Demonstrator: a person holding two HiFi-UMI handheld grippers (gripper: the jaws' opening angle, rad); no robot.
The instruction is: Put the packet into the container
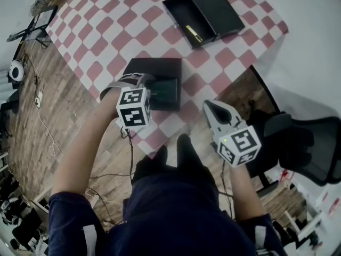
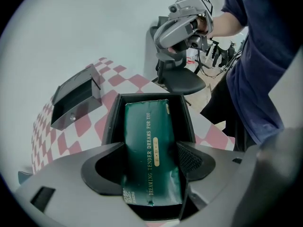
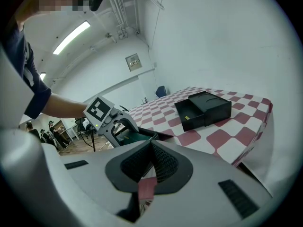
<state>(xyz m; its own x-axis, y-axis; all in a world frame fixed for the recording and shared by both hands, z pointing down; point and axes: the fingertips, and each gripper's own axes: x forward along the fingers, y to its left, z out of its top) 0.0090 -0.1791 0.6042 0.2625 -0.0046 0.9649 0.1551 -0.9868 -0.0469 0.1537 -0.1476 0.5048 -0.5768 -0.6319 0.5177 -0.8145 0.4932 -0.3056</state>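
A dark green packet (image 2: 149, 141) with gold print lies lengthwise inside a black open container (image 2: 110, 122). Its near end sticks out over the container's near wall, creased between my pads. My left gripper (image 2: 150, 167) is shut on that end. In the head view the left gripper (image 1: 155, 89) reaches over the container (image 1: 152, 68) near the table's front edge, where the packet (image 1: 169, 89) shows as a green strip. My right gripper (image 1: 209, 107) hovers to the right of the container, shut with nothing in it. The right gripper (image 3: 151, 148) points across at the left one (image 3: 113, 122).
A red-and-white checked cloth (image 1: 133, 31) covers the table. A second black box (image 1: 202, 12) stands open at the far side with a small gold item inside. A black office chair (image 1: 303, 143) sits off the table's right corner. Cables lie on the wooden floor.
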